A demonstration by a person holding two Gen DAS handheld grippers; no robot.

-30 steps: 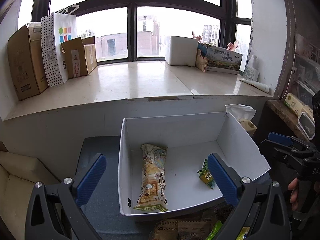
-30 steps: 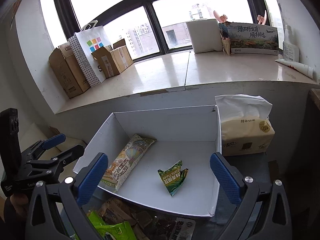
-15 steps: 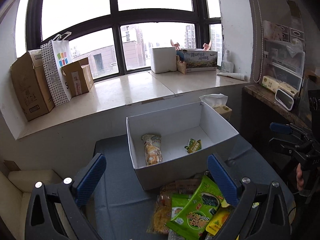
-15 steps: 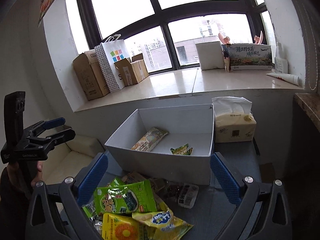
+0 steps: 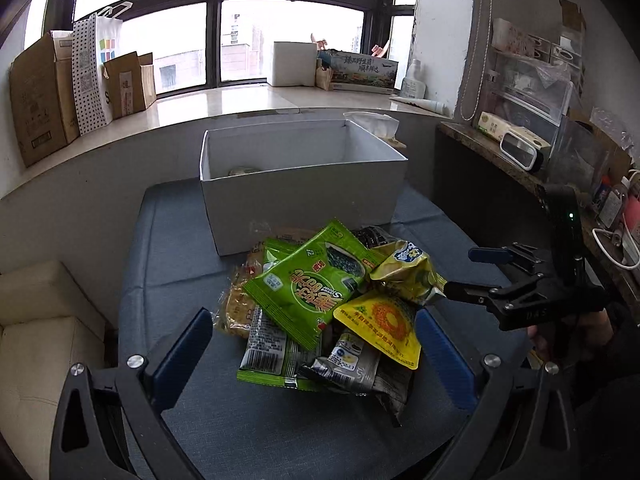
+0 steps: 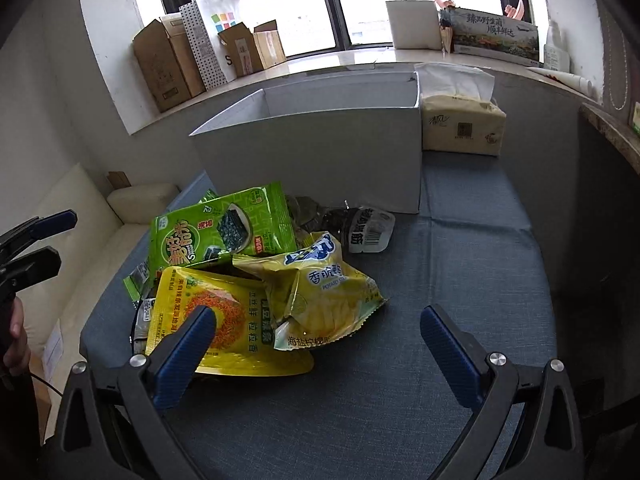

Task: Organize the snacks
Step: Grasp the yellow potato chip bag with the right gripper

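Between the spread blue fingers of the left gripper (image 5: 314,354) sits the snack pile (image 5: 328,304); jaws wide apart, nothing held, hovering over the near edge of the pile. Right gripper (image 6: 318,346) likewise gaping and empty, its left finger (image 6: 186,346) over the yellow round-print pouch (image 6: 224,320), right finger over bare blue-grey cloth (image 6: 460,264). Pile landmark: on top a green seaweed snack bag (image 5: 310,286), beside it toward the right gripper a crumpled yellow potato chip bag (image 6: 320,292), a clear barcode-labelled pack (image 6: 366,230) behind the chip bag, more wrappers under, hard to read. Behind the pile, nearly touching it, stands the white cardboard box (image 5: 304,196), open top; one packet (image 5: 240,171) barely peeks over its front wall in the left wrist view. Tissue pack (image 6: 460,120) touches the box's right side. Beyond the box, a windowsill (image 5: 224,102) with brown cartons (image 5: 38,96) and a dotted paper bag (image 5: 94,68). Person's hand (image 5: 572,328) grips the right tool handle, right of the pile.
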